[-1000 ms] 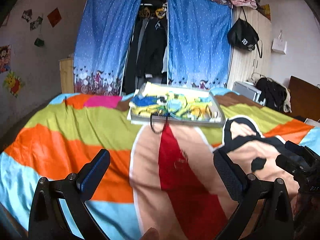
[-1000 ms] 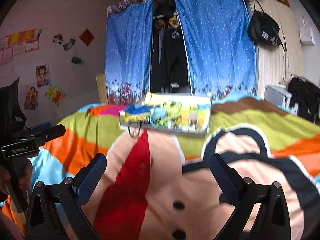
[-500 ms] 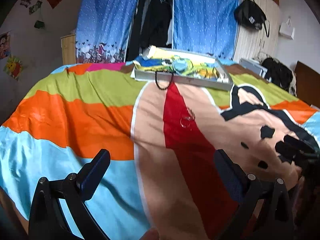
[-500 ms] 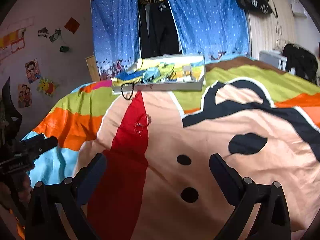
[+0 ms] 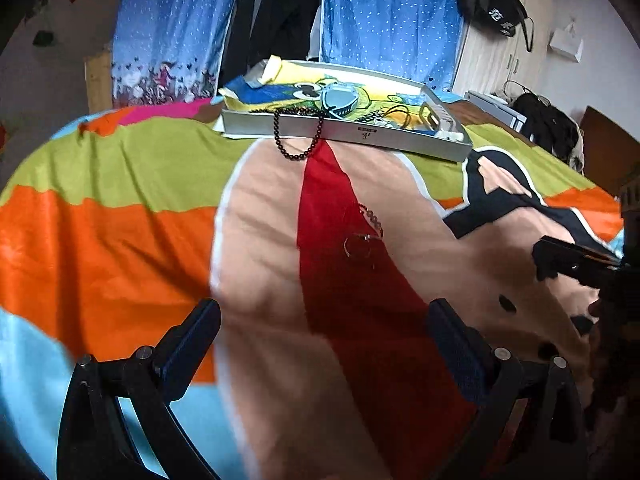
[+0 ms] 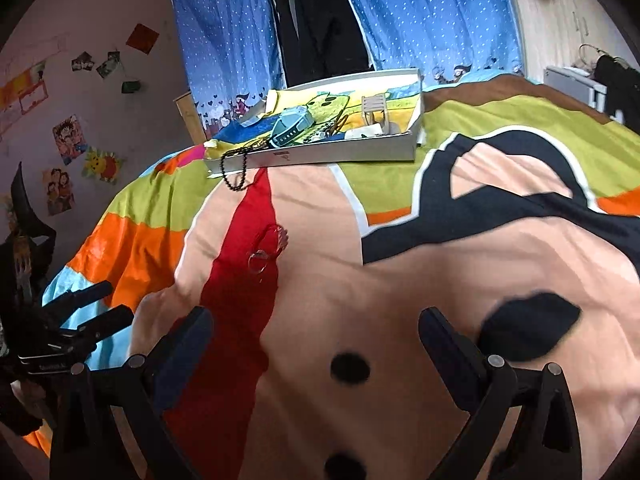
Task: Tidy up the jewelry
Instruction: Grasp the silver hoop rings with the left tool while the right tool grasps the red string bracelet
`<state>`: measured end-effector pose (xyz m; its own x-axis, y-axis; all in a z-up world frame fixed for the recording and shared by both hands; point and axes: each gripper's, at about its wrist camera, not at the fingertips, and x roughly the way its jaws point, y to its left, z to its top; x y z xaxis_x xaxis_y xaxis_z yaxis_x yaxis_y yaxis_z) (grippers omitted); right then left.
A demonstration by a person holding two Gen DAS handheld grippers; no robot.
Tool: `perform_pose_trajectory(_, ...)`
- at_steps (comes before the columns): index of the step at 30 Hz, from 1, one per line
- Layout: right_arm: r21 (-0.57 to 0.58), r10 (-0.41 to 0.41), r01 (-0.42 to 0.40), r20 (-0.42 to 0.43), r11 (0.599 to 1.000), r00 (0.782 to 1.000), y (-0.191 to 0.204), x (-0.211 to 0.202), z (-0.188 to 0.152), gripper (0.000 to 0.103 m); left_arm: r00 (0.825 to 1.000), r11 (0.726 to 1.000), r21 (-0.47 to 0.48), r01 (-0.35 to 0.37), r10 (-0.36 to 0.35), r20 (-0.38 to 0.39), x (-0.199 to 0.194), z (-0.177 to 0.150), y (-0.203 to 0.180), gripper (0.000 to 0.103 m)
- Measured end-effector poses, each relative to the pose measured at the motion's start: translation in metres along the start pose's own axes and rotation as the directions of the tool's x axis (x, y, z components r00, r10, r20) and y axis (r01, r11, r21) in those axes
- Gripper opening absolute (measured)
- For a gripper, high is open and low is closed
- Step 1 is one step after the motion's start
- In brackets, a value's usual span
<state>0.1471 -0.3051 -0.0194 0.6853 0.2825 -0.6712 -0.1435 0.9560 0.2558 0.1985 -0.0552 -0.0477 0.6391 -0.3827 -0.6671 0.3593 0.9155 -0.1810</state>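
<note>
Bright bedspread [image 5: 120,240] fills my view; I hold my left gripper [image 5: 324,344] and right gripper [image 6: 316,344] spread wide and empty above it. Ahead, a pale bracelet [image 5: 370,220] and ring [image 5: 356,246] lie on the red stripe. Farther off, dark beads [image 5: 298,136] hang over the gray tray [image 5: 400,140] edge.

Soft, even daylight fills the room, brightest on the bedspread [image 5: 120,248] and the blue curtains [image 6: 432,20]. Shadows are faint, gathering in the cloth's folds. Both fisheye views bow straight lines and darken to black at the corners. Motion blur smears the near bedspread and its printed edges; the distant tray [image 5: 400,140] looks sharper.
</note>
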Motion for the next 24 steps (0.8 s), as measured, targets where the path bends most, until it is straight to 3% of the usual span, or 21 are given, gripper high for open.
perform_pose_trajectory(3,-0.018,0.022,-0.023,-0.012,1.0,1.0,-0.005,0.025,0.014,0.094,0.999,0.999,-0.021,0.041,-0.042,-0.011,0.022,0.012,0.005,0.092)
perform_pose_trajectory(8,-0.061,0.063,-0.066,-0.046,0.996,0.997,-0.004,0.07,0.036,0.077,0.992,0.994,-0.011,0.106,-0.106,-0.069,0.059,0.024,0.011,0.059)
perform_pose_trajectory(14,-0.075,0.103,-0.11,-0.094,0.991,0.99,-0.003,0.111,0.05,0.06,0.975,0.987,-0.043,0.157,-0.161,-0.152,0.093,0.026,0.025,0.033)
perform_pose_trajectory(24,-0.107,0.137,-0.152,-0.136,0.982,0.981,0.009,0.128,0.046,0.044,0.958,0.975,-0.073,0.21,-0.221,-0.182,0.114,0.033,0.038,0.02)
